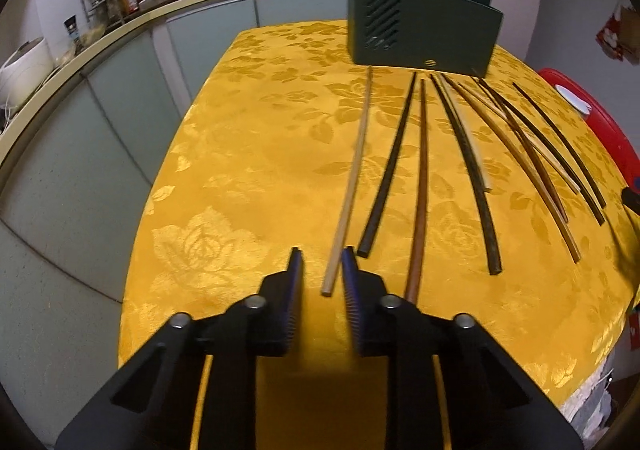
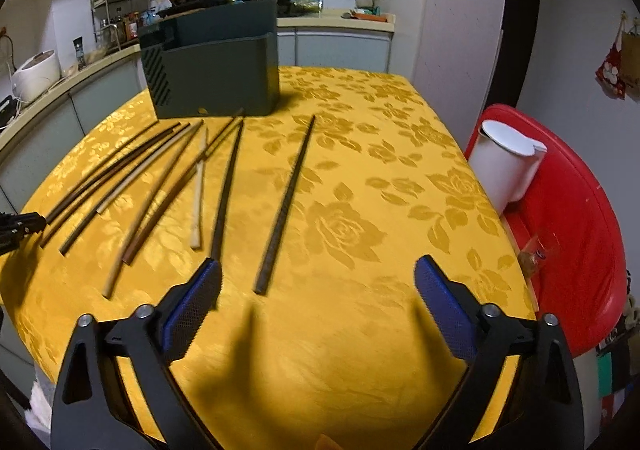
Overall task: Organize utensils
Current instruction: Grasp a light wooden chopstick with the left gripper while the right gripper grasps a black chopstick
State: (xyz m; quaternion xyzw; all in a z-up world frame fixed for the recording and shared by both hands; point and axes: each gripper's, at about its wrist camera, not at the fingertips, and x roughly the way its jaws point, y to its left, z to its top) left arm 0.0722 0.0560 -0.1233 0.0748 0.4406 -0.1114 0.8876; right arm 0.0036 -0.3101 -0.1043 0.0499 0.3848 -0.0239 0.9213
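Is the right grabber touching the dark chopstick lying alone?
Apart. The right wrist view shows cloth between the lone dark chopstick and both right gripper fingers.

- The holder (image 2: pixel 212 70) stands on the table (image 2: pixel 360 210) at 12 o'clock.
- Chopsticks (image 2: pixel 224 186) fan out before it, toward 6 o'clock.
- A lone chopstick (image 2: pixel 286 202) lies at their 3 o'clock.
- A jug (image 2: pixel 504 162) sits off the table, further toward 3 o'clock.

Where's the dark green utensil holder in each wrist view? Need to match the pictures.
Left wrist view: the dark green utensil holder stands top centre-right, at the table's far edge beyond the chopstick tips.
Right wrist view: it stands upper left of centre, behind the fanned chopsticks.
Shared landmark: the yellow floral tablecloth.
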